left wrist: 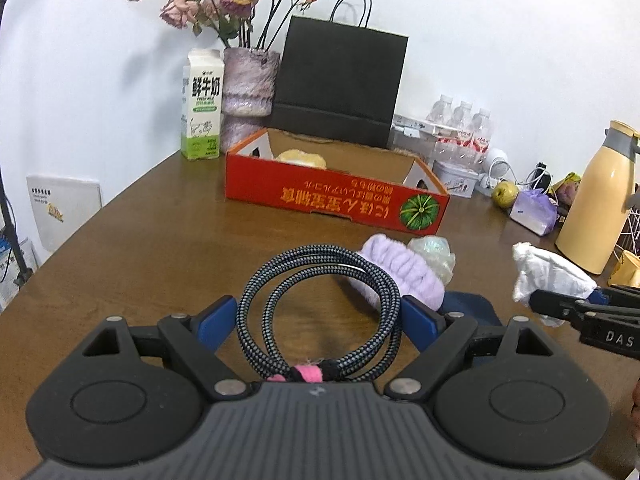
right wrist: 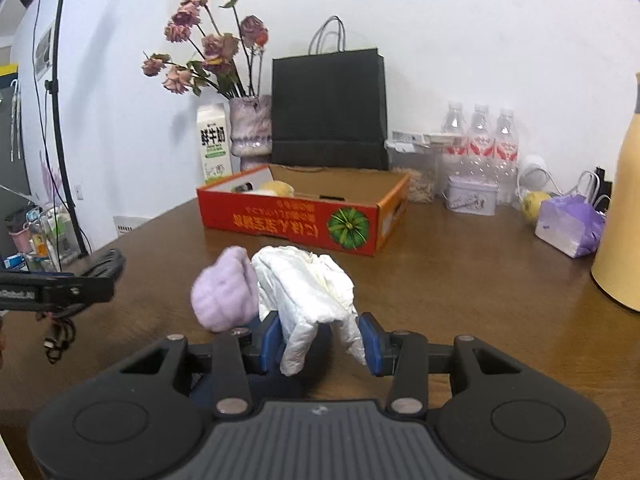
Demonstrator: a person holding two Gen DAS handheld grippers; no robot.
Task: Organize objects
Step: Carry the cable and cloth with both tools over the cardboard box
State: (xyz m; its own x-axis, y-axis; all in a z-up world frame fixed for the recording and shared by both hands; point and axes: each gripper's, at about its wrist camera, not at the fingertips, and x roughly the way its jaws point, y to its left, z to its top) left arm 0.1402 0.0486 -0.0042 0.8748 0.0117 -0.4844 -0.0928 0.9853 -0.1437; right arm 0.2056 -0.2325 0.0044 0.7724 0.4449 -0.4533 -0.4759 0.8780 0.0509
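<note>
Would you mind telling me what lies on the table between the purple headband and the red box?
Bare brown table lies between the headband and the box, seen best in the right wrist view.

The coiled cable [left wrist: 318, 304] sat between the left gripper [left wrist: 318, 318] fingers, the headband [left wrist: 404, 276] just beyond it. The cloth [right wrist: 308, 292] hung between the right gripper [right wrist: 318, 340] pads. Further ahead lay the open box [right wrist: 296, 220], the bag [right wrist: 330, 108] behind it.
</note>
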